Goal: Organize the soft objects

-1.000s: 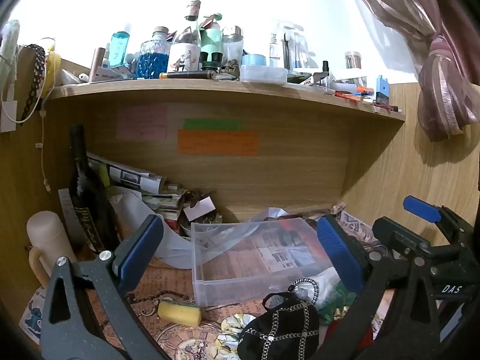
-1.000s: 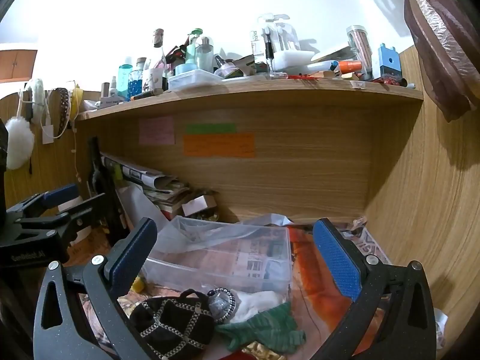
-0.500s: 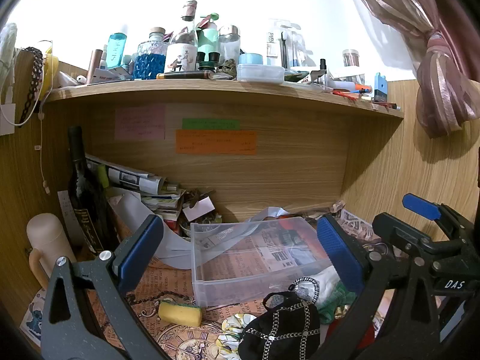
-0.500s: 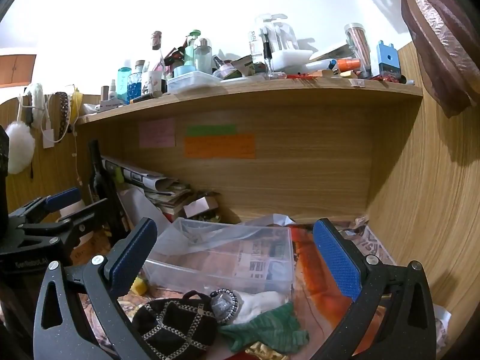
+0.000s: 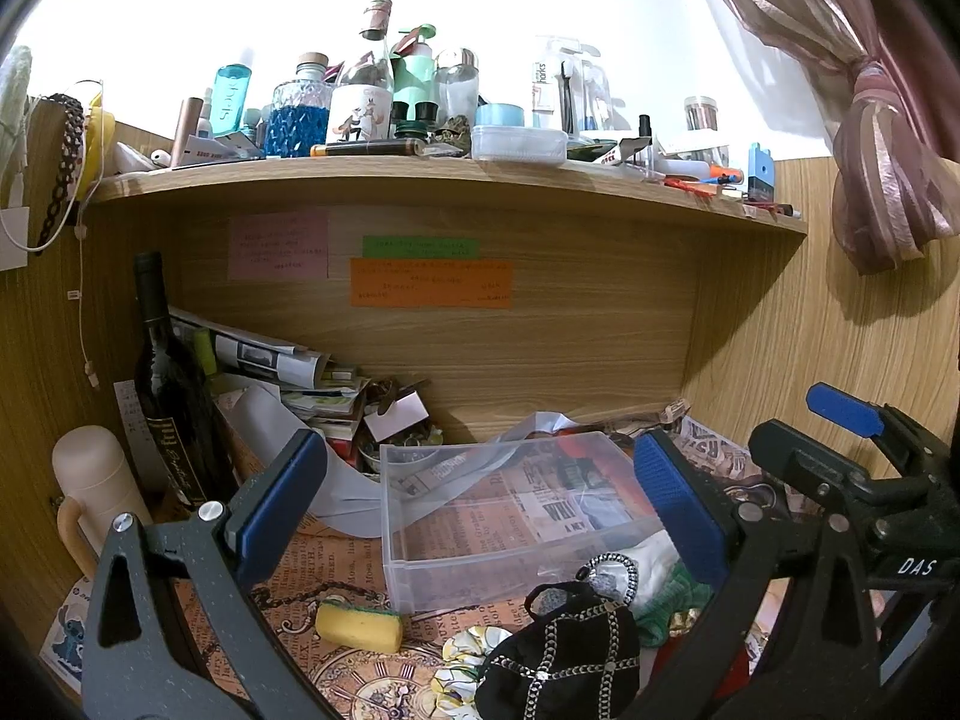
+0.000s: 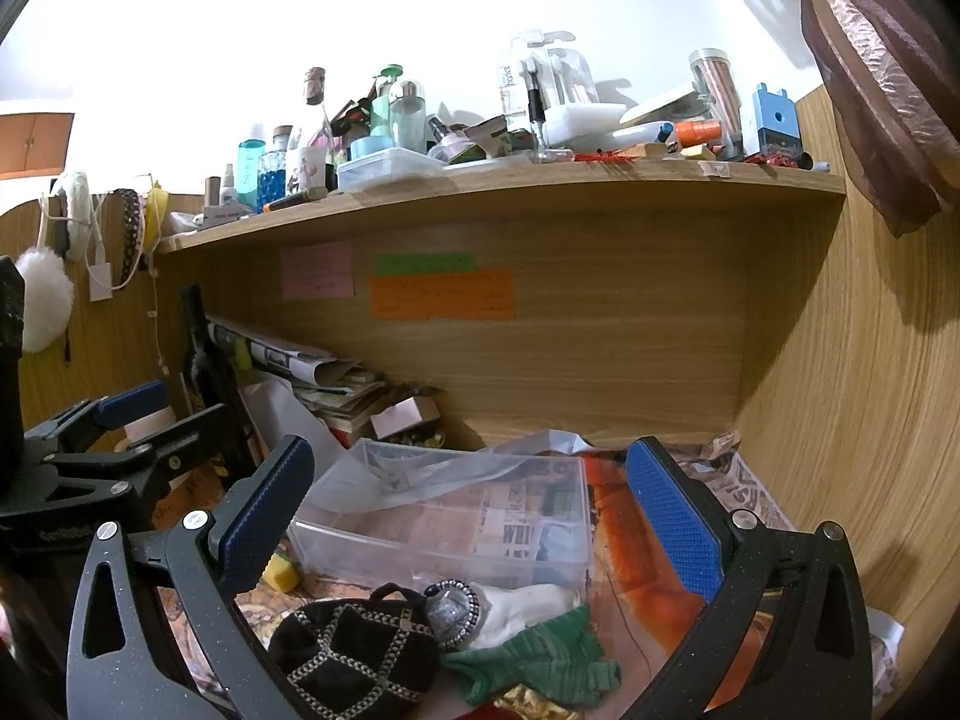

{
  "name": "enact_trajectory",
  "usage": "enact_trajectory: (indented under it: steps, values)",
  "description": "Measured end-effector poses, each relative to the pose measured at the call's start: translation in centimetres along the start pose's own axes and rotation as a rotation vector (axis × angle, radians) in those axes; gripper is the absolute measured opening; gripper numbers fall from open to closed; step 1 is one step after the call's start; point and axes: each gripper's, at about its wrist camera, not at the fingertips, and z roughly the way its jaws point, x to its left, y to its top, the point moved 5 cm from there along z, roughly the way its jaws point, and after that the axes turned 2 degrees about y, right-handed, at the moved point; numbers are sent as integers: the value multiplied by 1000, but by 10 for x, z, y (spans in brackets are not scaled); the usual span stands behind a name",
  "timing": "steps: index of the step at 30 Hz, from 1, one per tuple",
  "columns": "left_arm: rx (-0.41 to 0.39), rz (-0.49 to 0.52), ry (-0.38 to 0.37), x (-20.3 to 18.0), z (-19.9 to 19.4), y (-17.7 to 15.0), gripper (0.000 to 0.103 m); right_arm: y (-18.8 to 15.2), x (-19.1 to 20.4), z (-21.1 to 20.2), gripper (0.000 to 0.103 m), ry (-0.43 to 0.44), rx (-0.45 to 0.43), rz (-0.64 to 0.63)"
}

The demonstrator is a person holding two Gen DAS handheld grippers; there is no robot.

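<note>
A clear plastic bin [image 5: 510,510] stands on the paper-covered desk; it also shows in the right wrist view [image 6: 456,516]. In front of it lie a black chain-trimmed pouch [image 5: 564,654] [image 6: 354,654], a white cloth [image 6: 528,603], a green cloth [image 6: 540,657], a beaded scrunchie [image 6: 450,606] and a yellow sponge [image 5: 359,626]. My left gripper [image 5: 480,504] is open and empty above the bin's front. My right gripper [image 6: 468,510] is open and empty above the soft pile.
A dark wine bottle [image 5: 171,396], a cream flask [image 5: 96,486] and a heap of papers [image 5: 288,372] crowd the back left. A cluttered shelf [image 5: 420,174] hangs overhead. A wooden wall [image 6: 852,420] closes the right side. A curtain [image 5: 870,120] hangs at upper right.
Both grippers have drifted only slightly; the views shift a little. Both stay open and nothing on the desk has moved.
</note>
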Motion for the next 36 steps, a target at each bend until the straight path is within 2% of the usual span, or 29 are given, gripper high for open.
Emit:
enact_trajectory:
  steps: [36]
  values:
    - [-1,4,0,-2,0,-2,103,2,2,-2,103,3,-5,4]
